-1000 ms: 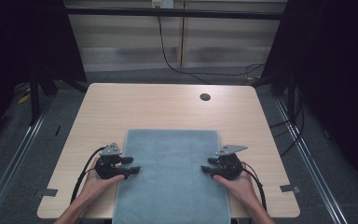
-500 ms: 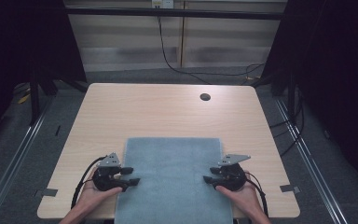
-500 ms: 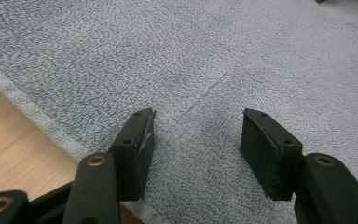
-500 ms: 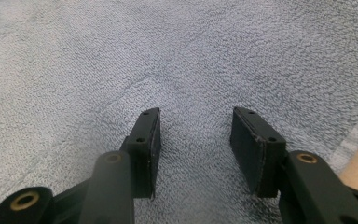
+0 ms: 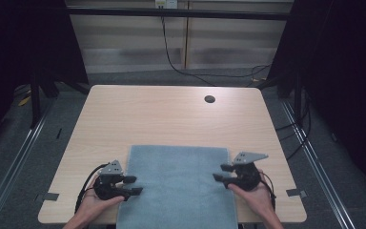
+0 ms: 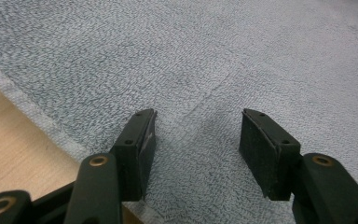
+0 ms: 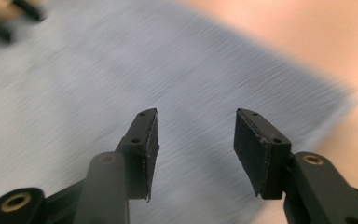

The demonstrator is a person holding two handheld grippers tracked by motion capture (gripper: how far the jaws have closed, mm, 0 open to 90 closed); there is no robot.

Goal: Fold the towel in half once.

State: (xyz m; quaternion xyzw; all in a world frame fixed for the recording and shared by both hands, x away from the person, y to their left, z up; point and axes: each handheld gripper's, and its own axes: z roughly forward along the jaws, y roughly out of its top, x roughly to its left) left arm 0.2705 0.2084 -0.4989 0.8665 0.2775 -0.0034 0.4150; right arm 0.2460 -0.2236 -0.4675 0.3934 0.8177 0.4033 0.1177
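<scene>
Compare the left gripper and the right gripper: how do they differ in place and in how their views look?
The left gripper sits at the towel's left edge; the right gripper sits at its right edge, slightly farther up the table. The left gripper view is sharp, while the right gripper view is blurred. Both have open jaws over the towel, holding nothing.

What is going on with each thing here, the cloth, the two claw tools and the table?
Towel: spread flat on the table, its near end hanging over the table's front edge.
Left claw: open, jaws over the towel's left edge, holding nothing.
Right claw: open, jaws over the towel's right edge, holding nothing.
Table: bare wood beyond the towel, with a small dark round hole near the far edge.
</scene>
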